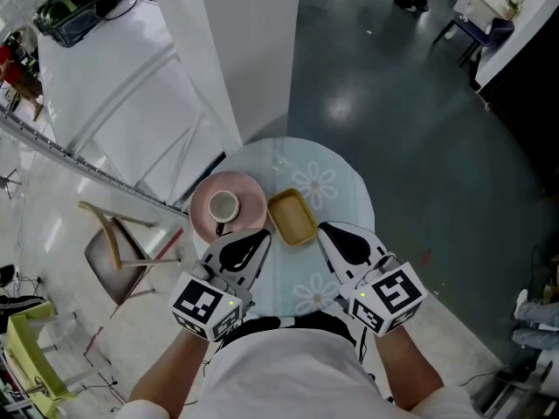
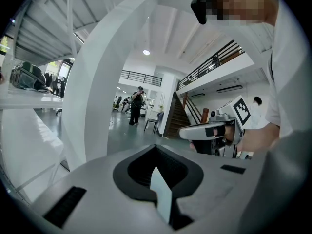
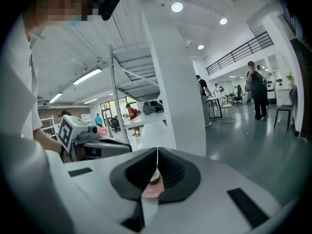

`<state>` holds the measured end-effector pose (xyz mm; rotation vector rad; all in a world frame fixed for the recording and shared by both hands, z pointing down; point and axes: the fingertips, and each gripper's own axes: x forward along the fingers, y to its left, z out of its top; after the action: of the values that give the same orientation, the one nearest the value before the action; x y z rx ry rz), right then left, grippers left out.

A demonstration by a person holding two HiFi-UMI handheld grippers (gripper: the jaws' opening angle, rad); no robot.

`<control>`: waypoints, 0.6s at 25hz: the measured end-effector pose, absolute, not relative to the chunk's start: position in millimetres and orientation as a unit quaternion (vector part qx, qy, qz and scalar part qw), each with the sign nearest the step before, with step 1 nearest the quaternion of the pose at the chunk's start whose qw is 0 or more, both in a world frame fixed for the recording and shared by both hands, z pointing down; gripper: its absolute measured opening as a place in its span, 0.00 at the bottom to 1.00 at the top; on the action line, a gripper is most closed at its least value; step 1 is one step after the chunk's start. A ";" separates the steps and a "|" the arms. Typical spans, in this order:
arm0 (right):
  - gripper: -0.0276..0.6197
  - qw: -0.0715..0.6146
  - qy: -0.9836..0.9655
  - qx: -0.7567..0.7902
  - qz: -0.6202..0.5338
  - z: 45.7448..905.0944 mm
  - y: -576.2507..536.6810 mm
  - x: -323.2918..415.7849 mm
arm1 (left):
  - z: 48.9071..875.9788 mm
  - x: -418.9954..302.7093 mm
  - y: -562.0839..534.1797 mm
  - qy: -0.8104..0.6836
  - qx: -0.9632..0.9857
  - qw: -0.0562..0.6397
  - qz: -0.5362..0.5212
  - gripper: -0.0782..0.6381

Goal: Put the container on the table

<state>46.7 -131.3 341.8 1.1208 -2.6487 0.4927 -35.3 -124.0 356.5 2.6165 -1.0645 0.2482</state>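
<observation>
A shallow yellow rectangular container [image 1: 293, 216] rests on the round table [image 1: 336, 177], which has a pale cloth with a flower print. Just left of it lies a pink plate [image 1: 249, 201] with a small cup [image 1: 224, 206] on it. My left gripper [image 1: 262, 235] hovers over the plate's near edge, jaws shut and empty. My right gripper [image 1: 322, 229] is at the container's near right corner, also shut and empty. In the left gripper view the shut jaws [image 2: 156, 148] face the room, with the right gripper [image 2: 214, 130] beside them. In the right gripper view a sliver of the pink plate [image 3: 152, 189] shows between the shut jaws [image 3: 157, 150].
A wooden chair [image 1: 118, 251] stands left of the table. A wide white pillar [image 1: 244, 51] rises just behind it. A white shelf with a black bag [image 1: 79, 11] is at the far left. Grey floor [image 1: 410, 120] lies to the right. People stand far off [image 3: 257, 89].
</observation>
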 end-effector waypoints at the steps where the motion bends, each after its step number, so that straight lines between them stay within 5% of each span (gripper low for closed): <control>1: 0.08 0.111 -0.902 0.381 0.167 341.0 -131.0 47.3 | 356.1 -34.4 -123.6 -0.371 0.912 0.153 0.086 0.14; 15: 0.08 0.116 -0.907 0.371 0.161 340.7 -123.3 46.7 | 355.4 -28.5 -117.0 -0.370 0.912 0.151 0.087 0.14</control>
<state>46.7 -123.3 340.7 1.0856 -2.6582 0.4705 -28.5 -117.0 355.4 2.6198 -1.0629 0.2498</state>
